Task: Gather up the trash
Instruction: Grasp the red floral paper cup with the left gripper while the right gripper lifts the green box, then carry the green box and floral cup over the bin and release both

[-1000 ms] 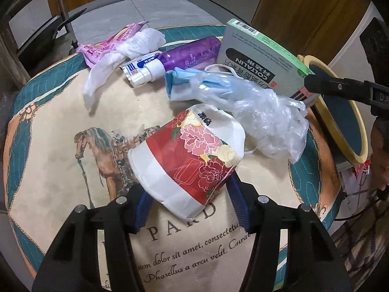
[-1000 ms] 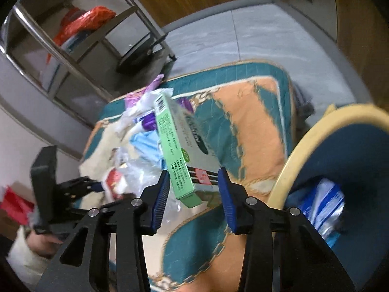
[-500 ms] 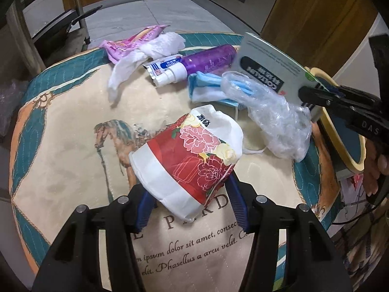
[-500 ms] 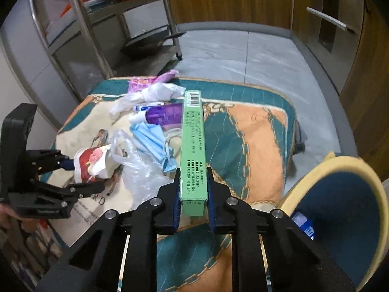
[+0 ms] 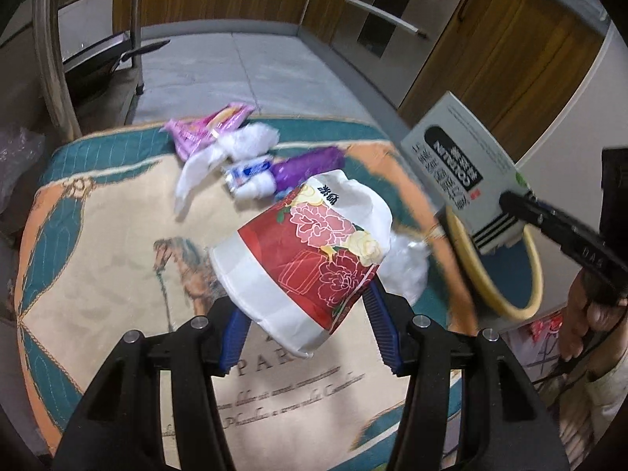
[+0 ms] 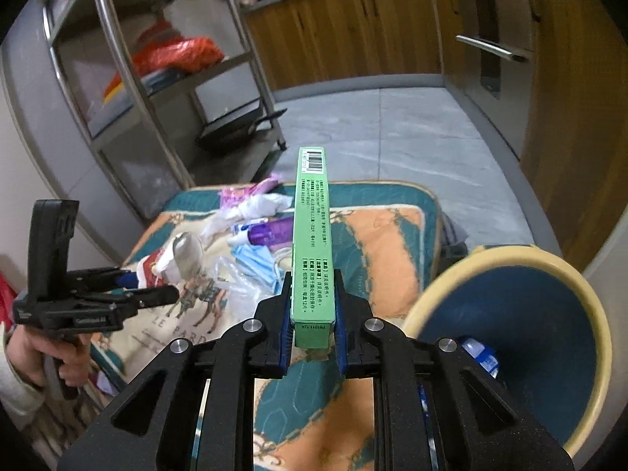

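Observation:
My left gripper [image 5: 308, 325] is shut on a crumpled red floral paper cup [image 5: 310, 259], which hangs tilted above the horse-print cloth [image 5: 117, 255]. In the right wrist view the same cup [image 6: 172, 263] sits in the left gripper [image 6: 149, 286] at the left. My right gripper [image 6: 313, 314] is shut on the near end of a green medicine box [image 6: 312, 243], held edge-on above the cloth. The blue bin with a yellow rim [image 6: 431, 286] stands just right of it. In the left wrist view the box [image 5: 463, 168] hangs over the bin [image 5: 494, 302].
On the cloth lie a purple bottle [image 5: 310, 165], a pink wrapper [image 5: 204, 129], white tissue [image 5: 243, 145], a blue mask [image 6: 255, 263] and a clear plastic bag [image 5: 404, 271]. A metal rack [image 6: 157, 78] stands behind on the left, and wooden cabinets line the back. A blue packet [image 6: 479, 357] lies in the bin.
The right jaws closed on the green box and raised it, turning it edge-on. The left gripper lifted the paper cup off the cloth.

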Motion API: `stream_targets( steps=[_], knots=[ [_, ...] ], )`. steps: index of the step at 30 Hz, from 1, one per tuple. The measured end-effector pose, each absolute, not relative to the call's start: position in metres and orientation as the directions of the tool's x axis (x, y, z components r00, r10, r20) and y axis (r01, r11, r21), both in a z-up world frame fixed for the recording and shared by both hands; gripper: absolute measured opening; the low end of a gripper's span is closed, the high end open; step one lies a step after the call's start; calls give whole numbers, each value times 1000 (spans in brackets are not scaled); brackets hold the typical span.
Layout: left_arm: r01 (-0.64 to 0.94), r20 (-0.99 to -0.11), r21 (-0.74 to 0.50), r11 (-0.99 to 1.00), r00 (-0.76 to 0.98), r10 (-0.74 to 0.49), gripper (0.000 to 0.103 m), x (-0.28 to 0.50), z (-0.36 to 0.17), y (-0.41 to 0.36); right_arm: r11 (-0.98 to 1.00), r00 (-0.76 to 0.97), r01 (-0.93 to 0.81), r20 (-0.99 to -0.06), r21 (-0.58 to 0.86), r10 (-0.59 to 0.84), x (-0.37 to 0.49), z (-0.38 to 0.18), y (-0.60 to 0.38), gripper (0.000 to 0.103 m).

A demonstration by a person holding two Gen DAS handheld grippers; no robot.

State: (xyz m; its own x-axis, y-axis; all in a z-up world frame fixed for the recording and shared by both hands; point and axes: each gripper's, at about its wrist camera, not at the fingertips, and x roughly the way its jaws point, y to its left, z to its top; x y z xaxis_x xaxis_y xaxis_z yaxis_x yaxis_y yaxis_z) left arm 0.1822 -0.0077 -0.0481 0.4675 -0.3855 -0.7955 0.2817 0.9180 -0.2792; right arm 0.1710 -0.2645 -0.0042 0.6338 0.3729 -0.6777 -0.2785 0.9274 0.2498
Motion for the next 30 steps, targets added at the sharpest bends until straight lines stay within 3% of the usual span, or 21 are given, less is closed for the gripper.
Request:
stream_targets(
  steps=[12,30],
  knots=[
    [436,-747,-286,853,456,-483,54,171,-24,-85,948,678,-167,-666,272,310,132,5,-319,18],
    [628,-798,-232,743,313,-514,55,166,-61,-229,968,636,47,-755,245,160,85,-25,-389,18]
  ],
)
